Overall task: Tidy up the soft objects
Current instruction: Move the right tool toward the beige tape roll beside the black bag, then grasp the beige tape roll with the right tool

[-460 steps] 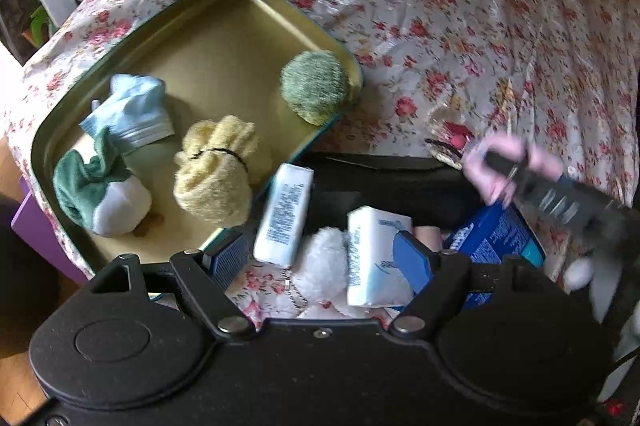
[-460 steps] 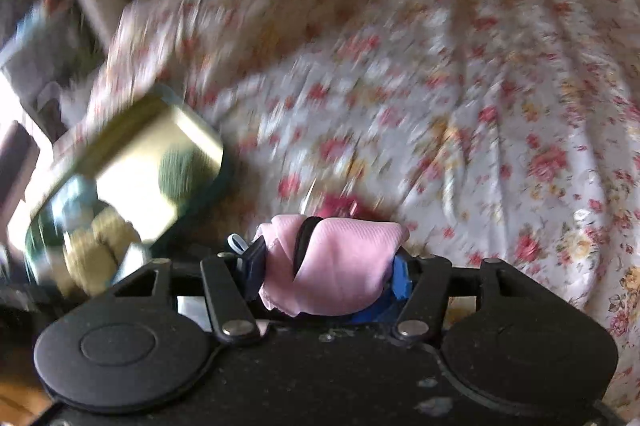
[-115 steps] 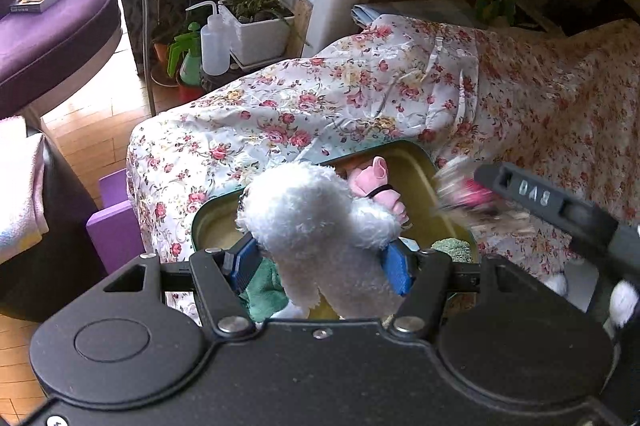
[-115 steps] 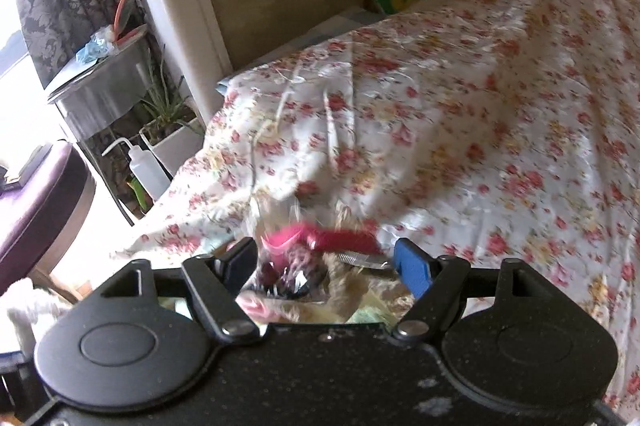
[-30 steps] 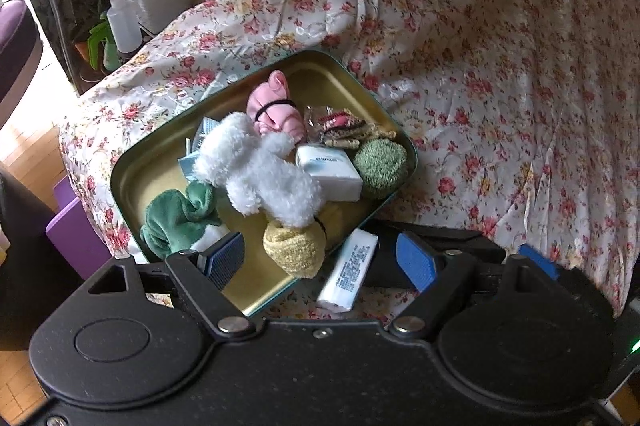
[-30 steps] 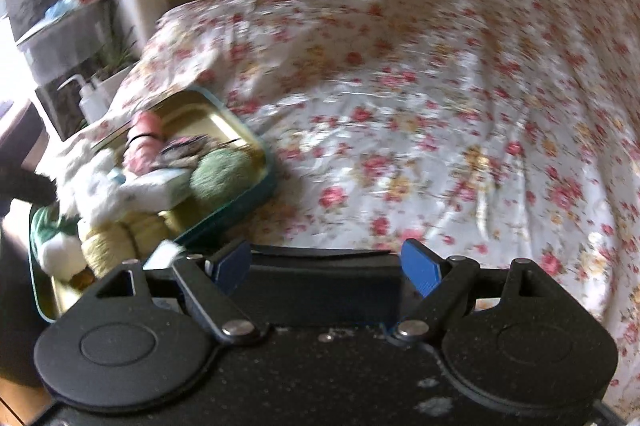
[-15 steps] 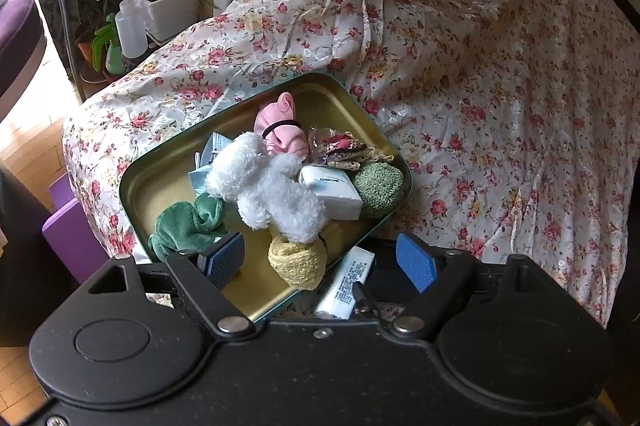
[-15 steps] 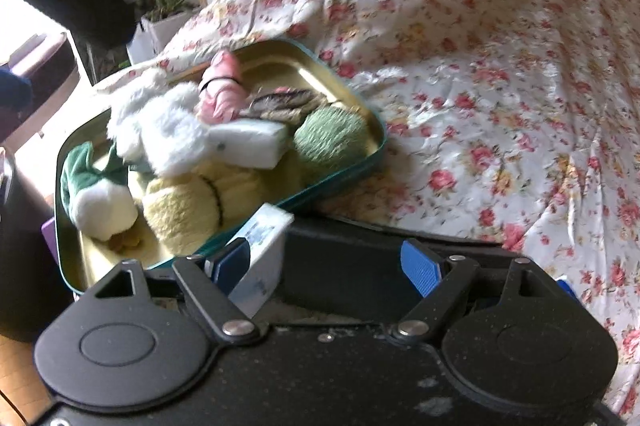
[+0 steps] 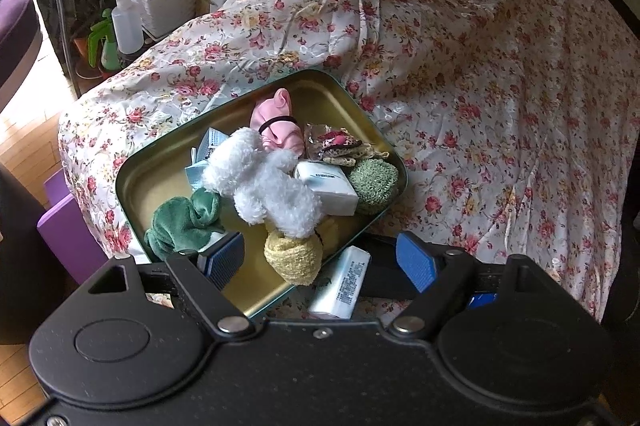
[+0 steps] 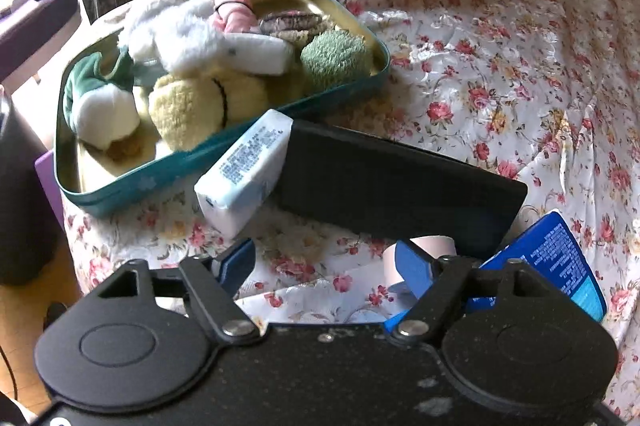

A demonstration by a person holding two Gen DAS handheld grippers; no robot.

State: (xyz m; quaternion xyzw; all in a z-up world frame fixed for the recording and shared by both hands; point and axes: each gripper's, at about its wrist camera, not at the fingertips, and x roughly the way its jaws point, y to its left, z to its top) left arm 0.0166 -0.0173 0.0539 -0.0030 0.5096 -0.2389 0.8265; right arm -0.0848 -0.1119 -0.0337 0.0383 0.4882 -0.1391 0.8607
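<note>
My right gripper point(image 10: 326, 266) wide, empty, low over bedspread point(image 10: 520, 66). My left gripper point(image 9: 320, 258) wide too, empty, above tin point(image 9: 160, 162). Tissue pack point(image 10: 244, 174) lies outside tin, leaning on its wall, touching black case point(image 10: 400, 186). Judge pack light, squashy, slick wrapper; I'd pinch across narrow sides, mid-length.

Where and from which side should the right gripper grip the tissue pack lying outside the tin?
Probably across the tissue pack at its near, free end, coming from the front. Its far end is wedged between the tin and the black case, while the near end lies open on the bedspread. The right gripper is open and empty.
</note>
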